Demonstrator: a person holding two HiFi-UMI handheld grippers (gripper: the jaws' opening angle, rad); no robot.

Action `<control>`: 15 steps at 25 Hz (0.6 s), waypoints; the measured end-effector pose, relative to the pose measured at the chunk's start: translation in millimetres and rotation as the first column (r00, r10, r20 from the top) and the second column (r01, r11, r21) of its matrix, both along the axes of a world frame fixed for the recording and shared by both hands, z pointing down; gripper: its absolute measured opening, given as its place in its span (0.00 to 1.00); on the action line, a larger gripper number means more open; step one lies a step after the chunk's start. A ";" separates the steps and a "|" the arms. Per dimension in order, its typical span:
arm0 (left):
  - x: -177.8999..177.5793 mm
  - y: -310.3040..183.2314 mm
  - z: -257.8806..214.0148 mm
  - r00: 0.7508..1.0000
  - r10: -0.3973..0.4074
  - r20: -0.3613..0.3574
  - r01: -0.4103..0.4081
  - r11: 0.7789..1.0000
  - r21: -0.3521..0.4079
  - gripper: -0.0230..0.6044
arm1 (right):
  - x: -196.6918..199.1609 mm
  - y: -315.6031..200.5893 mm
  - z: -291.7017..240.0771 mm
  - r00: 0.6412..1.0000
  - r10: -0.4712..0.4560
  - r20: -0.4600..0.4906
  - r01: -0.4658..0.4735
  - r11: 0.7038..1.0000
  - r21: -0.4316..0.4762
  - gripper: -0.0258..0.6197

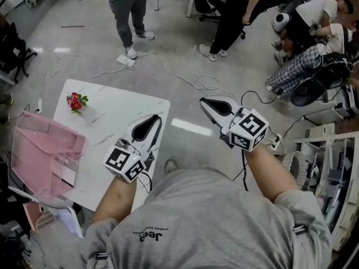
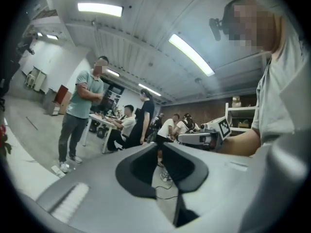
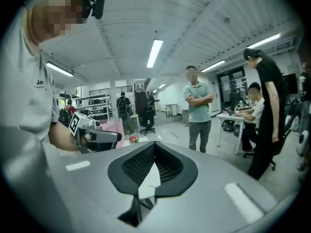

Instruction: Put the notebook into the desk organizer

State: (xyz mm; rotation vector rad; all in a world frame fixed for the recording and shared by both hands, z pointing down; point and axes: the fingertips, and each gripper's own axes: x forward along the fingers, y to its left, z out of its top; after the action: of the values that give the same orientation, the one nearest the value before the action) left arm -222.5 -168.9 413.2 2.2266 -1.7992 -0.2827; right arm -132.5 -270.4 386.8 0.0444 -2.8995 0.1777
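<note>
in the head view the person holds both tongs up in the air, with both tips pointing toward the top of the frame. the left tongs sit at lower centre, over the right edge of a white marbled surface. in the left gripper view they are drawn together with only a hairline slit at the tips. nothing sits between them. the right tongs are at centre right, clear of the surface and over the grey floor. in the right gripper view their tips meet and they are closed on nothing.

the pink desk organizer lies at the left side of the frame, at the left edge of the surface and well apart from both tongs. the notebook cannot be made out in any view. a small bunch of red flowers rests on the upper left corner of the surface, just above the organizer.

white cables trail across the floor in the upper middle, and a white power strip lies beside the feet of a standing person in a teal shirt at the top. more people sit or stand in the upper right corner. a shelf unit stands along the right edge.
</note>
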 end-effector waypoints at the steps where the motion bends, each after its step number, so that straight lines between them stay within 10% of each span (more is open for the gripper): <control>1: 17.5 -13.6 -2.5 1.000 0.029 0.002 -0.029 1.000 0.000 0.17 | 21.6 -10.8 -1.4 0.999 0.032 0.003 -0.032 0.999 -0.001 0.04; 15: 266.9 -132.9 -24.2 0.916 0.396 0.067 -0.396 0.918 -0.021 0.13 | 306.0 -86.0 -9.5 0.913 0.406 0.041 -0.406 0.914 -0.010 0.04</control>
State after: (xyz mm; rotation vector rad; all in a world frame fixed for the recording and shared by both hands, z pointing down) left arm 44.4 -301.9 389.0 2.5545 -1.3264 -0.1153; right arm 173.5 -356.4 377.3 0.6550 -2.8942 0.2529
